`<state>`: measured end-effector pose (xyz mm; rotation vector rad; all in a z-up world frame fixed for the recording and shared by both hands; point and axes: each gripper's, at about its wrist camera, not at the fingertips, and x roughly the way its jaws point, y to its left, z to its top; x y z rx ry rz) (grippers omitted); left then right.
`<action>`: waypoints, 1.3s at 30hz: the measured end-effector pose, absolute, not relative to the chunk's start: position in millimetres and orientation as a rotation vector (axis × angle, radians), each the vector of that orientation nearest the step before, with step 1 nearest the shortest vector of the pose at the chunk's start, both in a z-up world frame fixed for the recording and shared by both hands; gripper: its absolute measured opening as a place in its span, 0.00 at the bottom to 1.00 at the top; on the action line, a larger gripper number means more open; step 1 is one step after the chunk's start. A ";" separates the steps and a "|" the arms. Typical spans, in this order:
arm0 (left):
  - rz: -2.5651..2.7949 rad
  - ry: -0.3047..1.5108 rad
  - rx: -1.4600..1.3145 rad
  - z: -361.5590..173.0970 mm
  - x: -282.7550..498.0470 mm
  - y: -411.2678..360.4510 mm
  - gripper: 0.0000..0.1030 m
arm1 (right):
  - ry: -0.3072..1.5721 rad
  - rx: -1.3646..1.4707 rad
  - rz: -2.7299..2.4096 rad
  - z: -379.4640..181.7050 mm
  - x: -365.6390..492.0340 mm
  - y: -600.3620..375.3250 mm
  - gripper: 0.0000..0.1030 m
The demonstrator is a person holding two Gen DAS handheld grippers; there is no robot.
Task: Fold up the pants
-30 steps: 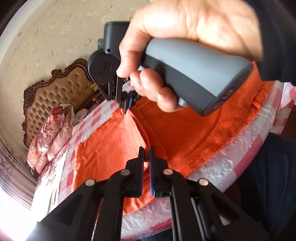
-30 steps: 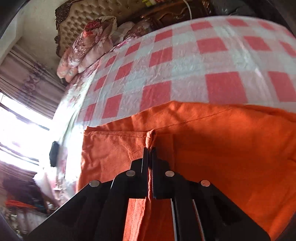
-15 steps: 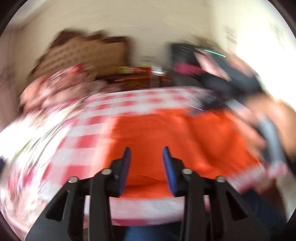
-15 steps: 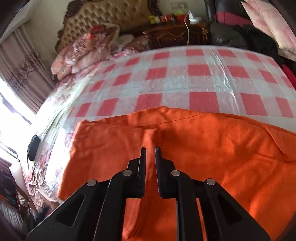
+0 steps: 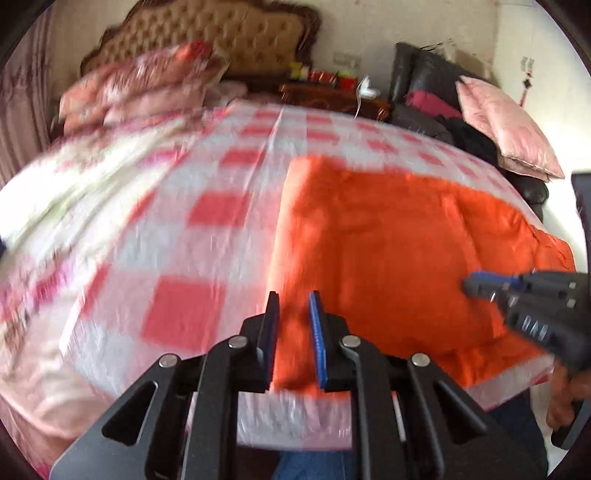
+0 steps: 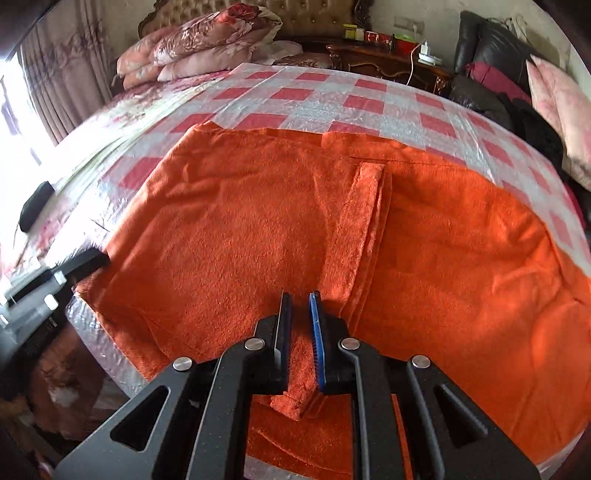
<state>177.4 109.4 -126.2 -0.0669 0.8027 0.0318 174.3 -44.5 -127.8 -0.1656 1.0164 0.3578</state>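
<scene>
Orange fleece pants [image 6: 229,229] lie spread flat on the checked bed cover, with a folded strip [image 6: 354,229] running down their middle. My right gripper [image 6: 300,299] is open above the near end of that strip, holding nothing. My left gripper [image 5: 294,299] is open and empty over the pants' left edge [image 5: 291,258], above the bed's near side. The right gripper's tips [image 5: 484,284] show at the right of the left wrist view. The left gripper [image 6: 85,262] shows at the left edge of the right wrist view, beside the pants' left corner.
The bed has a red-and-white checked plastic cover [image 6: 332,99]. Folded floral quilts [image 6: 207,44] lie by the tufted headboard [image 5: 221,33]. A wooden nightstand [image 6: 391,62], a black chair with pink pillows [image 5: 506,125] and a dark object [image 6: 35,206] on the bed's left edge.
Both grippers have opened and let go of the pants' fold. They drew back and apart, the left one swinging to the pants' left edge. The pants now lie flat.
</scene>
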 end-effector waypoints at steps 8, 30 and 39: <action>-0.081 0.820 -0.031 -101.5 271.6 95.0 0.22 | 1.019 -0.166 0.346 -128.8 175.7 -44.9 0.14; 0.028 0.940 0.042 -139.6 206.1 75.8 0.14 | 1.055 -0.132 0.378 -128.8 180.7 -49.6 0.14; 0.061 0.893 -0.019 -120.6 179.5 86.3 0.25 | 1.074 -0.116 0.394 -129.0 183.1 -51.7 0.14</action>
